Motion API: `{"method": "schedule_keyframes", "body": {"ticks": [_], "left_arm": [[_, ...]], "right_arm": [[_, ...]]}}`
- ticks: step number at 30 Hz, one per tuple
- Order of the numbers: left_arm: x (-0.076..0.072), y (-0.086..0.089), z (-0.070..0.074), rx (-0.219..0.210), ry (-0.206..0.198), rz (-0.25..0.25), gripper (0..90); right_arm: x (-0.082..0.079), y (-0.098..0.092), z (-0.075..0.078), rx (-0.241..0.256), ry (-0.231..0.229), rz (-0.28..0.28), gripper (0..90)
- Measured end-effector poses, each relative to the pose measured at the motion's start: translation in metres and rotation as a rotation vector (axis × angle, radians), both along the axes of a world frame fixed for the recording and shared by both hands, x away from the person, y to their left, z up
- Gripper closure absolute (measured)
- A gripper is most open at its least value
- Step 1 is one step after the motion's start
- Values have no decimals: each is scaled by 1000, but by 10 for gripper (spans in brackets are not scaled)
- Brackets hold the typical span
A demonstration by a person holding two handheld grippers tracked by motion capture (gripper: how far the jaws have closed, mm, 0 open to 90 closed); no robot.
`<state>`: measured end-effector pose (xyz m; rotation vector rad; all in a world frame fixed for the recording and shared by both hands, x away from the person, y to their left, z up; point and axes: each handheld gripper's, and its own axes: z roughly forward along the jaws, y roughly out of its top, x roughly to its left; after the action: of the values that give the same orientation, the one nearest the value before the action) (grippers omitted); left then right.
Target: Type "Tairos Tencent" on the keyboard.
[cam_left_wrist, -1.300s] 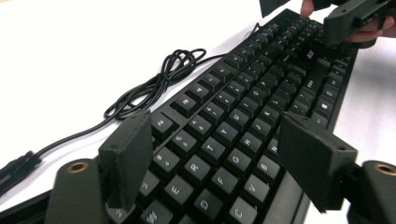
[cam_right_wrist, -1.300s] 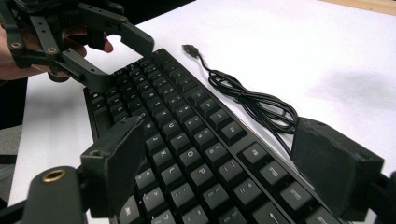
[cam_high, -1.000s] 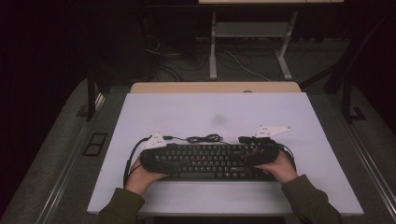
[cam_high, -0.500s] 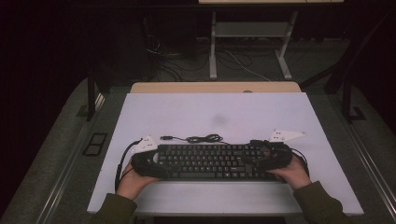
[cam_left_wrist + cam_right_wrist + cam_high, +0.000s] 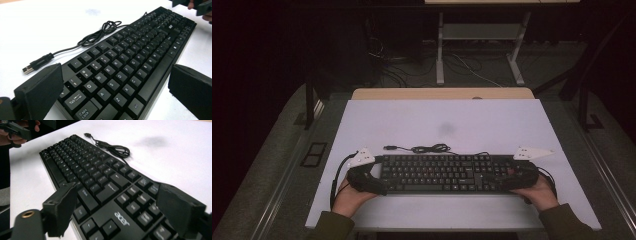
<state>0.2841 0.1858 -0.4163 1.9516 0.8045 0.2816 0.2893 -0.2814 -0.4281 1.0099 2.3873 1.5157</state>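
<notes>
My left gripper and right gripper stand apart astride the black plastic keyboard ends; no grasp made, lifting remains.

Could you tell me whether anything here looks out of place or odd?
Only small things: the keyboard cable lies unplugged in a loose tangle behind it, and a faint grey smudge marks the white table.

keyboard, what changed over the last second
The keyboard slid toward the person's edge of the table, carried there between the left tool and right tool, one at each end. Both tools now stand open, jaws straddling the ends rather than clamping. The cable trailed along. The keyboard stayed flat and square to the table edge.
</notes>
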Motion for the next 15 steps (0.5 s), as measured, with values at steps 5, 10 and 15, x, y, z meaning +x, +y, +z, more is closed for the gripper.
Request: {"method": "schedule_keyframes", "body": {"ticks": [5,10,15], "left_arm": [[0,1,-2,8,8,2,0],[0,1,-3,15,12,-6,0],[0,2,-3,6,9,1,0]], "right_arm": [[-5,-7,-3,-10,-7,-13,145],[-9,-14,-4,-19,-15,-40,136],[-13,-23,-5,-19,-21,-61,124]]}}
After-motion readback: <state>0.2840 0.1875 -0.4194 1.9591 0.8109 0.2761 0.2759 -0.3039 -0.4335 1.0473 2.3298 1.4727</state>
